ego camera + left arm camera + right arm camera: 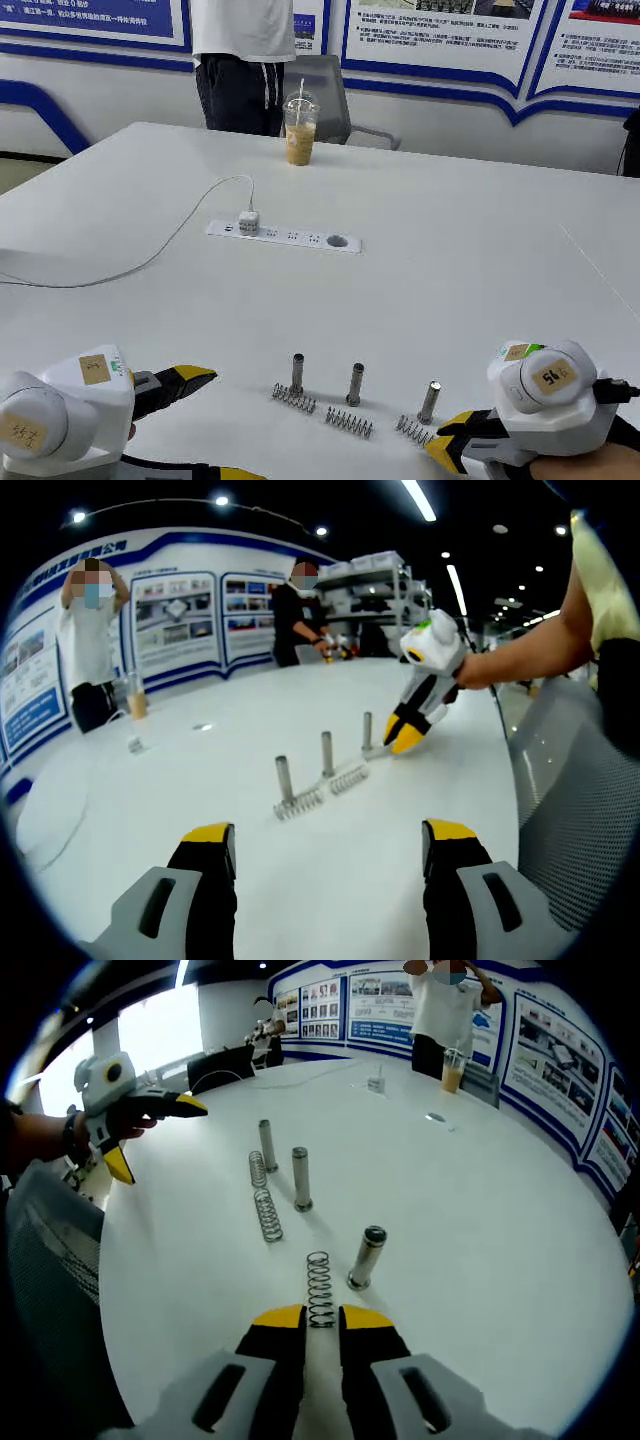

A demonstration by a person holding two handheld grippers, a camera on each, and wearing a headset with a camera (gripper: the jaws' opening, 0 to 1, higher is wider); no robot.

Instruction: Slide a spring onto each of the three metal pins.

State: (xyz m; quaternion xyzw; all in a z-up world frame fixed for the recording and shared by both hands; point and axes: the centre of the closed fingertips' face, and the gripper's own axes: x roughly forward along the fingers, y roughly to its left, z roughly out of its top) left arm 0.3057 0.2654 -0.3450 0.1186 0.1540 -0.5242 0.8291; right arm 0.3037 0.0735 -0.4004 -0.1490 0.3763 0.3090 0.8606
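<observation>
Three metal pins stand upright in a row on the white table: left pin [297, 372], middle pin [355, 383], right pin [430, 401]. A spring lies in front of each: left spring [293, 398], middle spring [349, 422], right spring [412, 431]. My right gripper [322, 1318] is low at the table, its yellow jaws closed down on the near end of the right spring [319, 1285], which lies flat beside the right pin [366, 1257]. My left gripper [330, 832] is open and holds nothing, a short way back from the left pin [285, 779].
A power strip [284, 236] with a white charger and cable lies mid-table. An iced drink cup [300, 129] stands at the far edge by a chair. A person [243, 60] stands behind the table. Bare tabletop lies around the pins.
</observation>
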